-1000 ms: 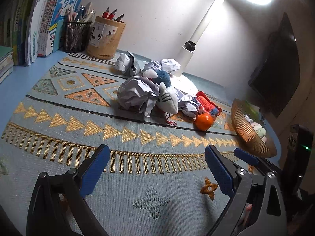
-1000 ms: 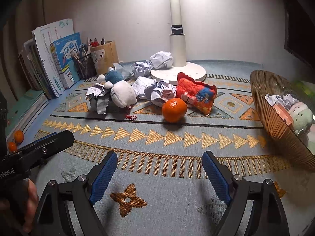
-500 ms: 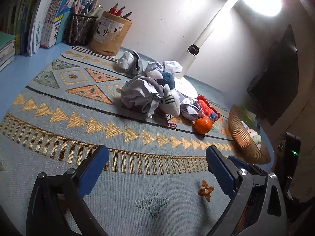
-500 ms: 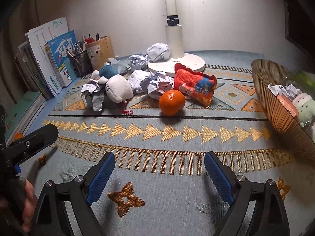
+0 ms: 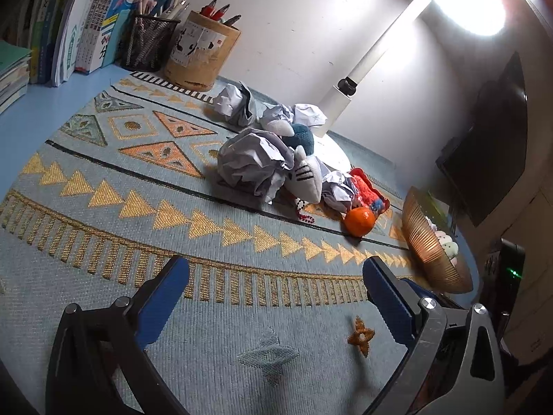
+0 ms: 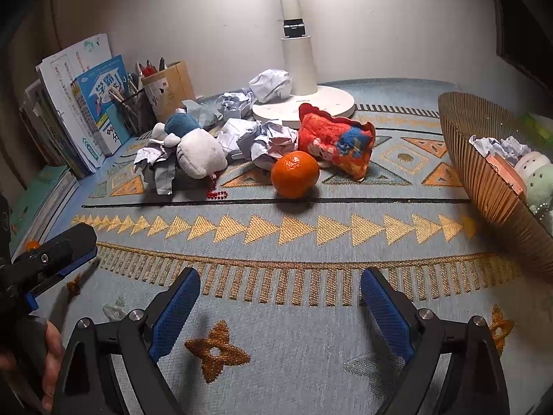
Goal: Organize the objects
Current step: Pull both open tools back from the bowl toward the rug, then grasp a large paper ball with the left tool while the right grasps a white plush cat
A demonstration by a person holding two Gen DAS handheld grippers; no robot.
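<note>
Both grippers hover over the patterned mat (image 6: 311,311) with nothing between their blue pads. The left gripper (image 5: 273,276) stands wide open, and so does the right gripper (image 6: 280,287). The orange (image 6: 294,173) sits beside crumpled paper (image 6: 273,141) and a red plush (image 6: 337,140). The woven basket (image 6: 484,159) is at the right.

A white desk lamp (image 6: 300,69) stands on its round base at the back of the patterned woven mat (image 6: 311,276). Books (image 6: 86,103) lean upright along the wall, beside a black mesh pen cup (image 5: 148,46) and a tan pencil holder (image 5: 200,55). A dark monitor (image 5: 490,159) stands apart.
</note>
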